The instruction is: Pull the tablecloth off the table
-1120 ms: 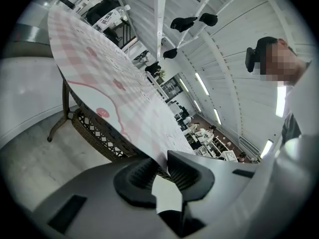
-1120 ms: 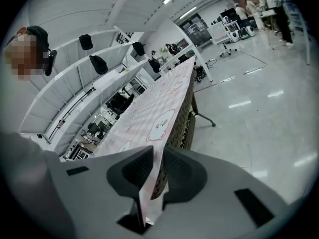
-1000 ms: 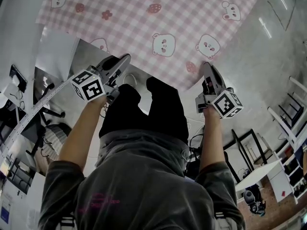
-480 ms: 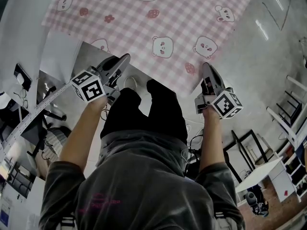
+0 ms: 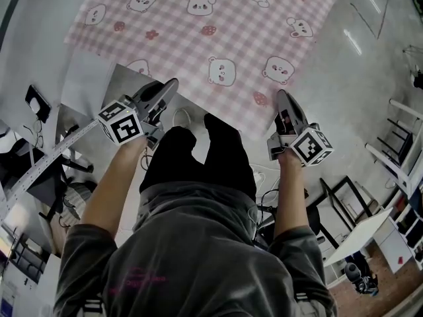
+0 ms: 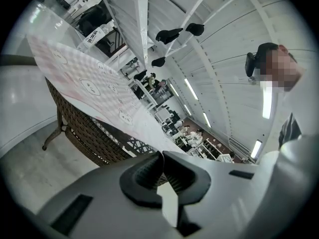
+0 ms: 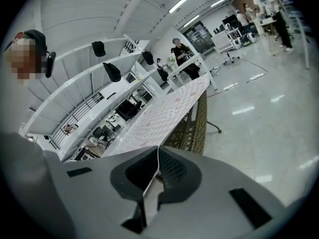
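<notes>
Jaws of left gripper and right gripper are pinching near corners of the pink checked bear-print tablecloth (pulling evenly seems best).

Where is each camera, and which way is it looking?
Head view: on the person's head, facing steeply down at the pink tablecloth; shows their arms, legs, left gripper and right gripper.
Left gripper view: rides the left gripper, looking along its jaws, shut on the cloth, toward the wicker table and ceiling; the person's head shows at right.
Right gripper view: rides the right gripper, looking along its jaws, shut on the cloth, beside the floor; the head shows at left.
Shared: both gripper views see the tablecloth over the wicker table.
</notes>
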Motion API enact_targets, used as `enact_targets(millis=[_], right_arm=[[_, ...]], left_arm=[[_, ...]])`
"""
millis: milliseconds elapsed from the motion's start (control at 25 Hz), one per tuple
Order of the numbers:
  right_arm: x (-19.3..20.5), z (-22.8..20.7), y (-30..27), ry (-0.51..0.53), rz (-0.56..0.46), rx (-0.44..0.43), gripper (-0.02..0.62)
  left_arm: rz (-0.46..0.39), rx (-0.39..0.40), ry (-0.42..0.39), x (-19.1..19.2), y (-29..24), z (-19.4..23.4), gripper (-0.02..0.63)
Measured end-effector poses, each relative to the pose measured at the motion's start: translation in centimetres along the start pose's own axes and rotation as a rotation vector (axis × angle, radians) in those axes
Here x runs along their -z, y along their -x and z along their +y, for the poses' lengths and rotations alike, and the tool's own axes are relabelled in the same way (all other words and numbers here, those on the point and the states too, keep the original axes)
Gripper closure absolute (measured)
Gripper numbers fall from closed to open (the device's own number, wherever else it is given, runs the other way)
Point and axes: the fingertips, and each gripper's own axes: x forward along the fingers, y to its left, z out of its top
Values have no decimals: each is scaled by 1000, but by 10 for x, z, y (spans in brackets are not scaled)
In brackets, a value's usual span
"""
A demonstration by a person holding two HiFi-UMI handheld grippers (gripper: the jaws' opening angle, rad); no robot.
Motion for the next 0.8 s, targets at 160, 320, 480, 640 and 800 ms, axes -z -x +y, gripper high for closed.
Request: enact_targets(millis=[160,320,480,640,800], right_arm=[[0,11,-3,63,-68,-33,591],[-3,12,1,55,-93,-53,591],[-9,22,17,44,-88,-52,591],[-18,30,16,50,-110,-78,591],[-30,25,-35,104,-226,-118,591]], left_arm=[[-69,56,-62,-2,7,5,604],[-82,70,-66,-6,6,-2,604],[-73,73,-56,-13,11,-20,604],[-95,87,-70,-26,12,-25,604],[-142,170,-161,-64,-12,16,604]])
